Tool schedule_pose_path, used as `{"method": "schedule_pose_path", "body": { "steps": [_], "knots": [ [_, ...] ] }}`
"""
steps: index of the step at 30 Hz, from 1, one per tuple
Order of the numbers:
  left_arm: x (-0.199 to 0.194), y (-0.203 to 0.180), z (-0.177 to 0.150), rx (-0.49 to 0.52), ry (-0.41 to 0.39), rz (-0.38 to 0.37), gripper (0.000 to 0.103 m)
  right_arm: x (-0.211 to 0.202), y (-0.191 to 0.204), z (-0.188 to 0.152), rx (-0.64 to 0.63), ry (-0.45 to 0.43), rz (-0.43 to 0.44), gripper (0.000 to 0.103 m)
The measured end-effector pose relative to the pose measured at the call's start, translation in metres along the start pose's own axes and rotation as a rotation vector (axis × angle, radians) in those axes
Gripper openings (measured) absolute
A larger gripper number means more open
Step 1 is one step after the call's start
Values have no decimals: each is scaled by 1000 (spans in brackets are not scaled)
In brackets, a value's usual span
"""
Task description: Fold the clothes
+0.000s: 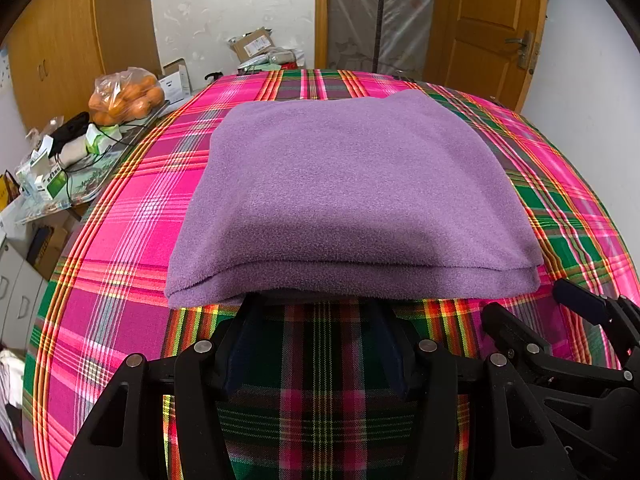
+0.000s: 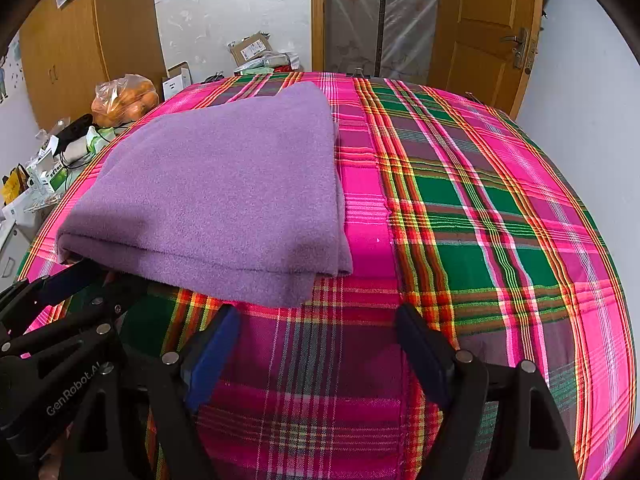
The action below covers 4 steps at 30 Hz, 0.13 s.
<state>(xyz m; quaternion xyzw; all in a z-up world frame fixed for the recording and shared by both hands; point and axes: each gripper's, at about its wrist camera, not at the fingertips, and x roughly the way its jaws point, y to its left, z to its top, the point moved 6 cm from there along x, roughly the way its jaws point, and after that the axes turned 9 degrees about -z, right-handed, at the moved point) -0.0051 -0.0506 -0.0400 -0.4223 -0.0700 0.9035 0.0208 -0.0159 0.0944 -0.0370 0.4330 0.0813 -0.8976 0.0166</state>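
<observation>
A purple fleece garment [image 1: 352, 188] lies folded into a thick rectangle on the plaid bed sheet [image 1: 120, 240]. My left gripper [image 1: 312, 306] is open at the fold's near edge, with both fingertips hidden just beneath the cloth. In the right wrist view the garment [image 2: 224, 192] sits left of centre. My right gripper [image 2: 316, 318] stands open over bare sheet [image 2: 480, 200], just short of the garment's near right corner, holding nothing. The left gripper's fingers [image 2: 76, 276] reach under the garment's near left corner.
Left of the bed, a cluttered side table [image 1: 72, 184] holds a bag of oranges [image 1: 126, 96], small boxes and cables. Cardboard boxes [image 1: 254, 44] sit behind the bed. A wooden door [image 1: 488, 20] stands at the back right. Bare sheet lies right of the garment.
</observation>
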Motion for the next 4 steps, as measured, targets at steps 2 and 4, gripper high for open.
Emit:
{"method": "schedule_pose_path", "body": {
  "steps": [2,4],
  "knots": [
    [0,0,0,0,0,0,57,0,0,0,0,0,0,80],
    [0,0,0,0,0,0,57,0,0,0,0,0,0,80]
  ]
}}
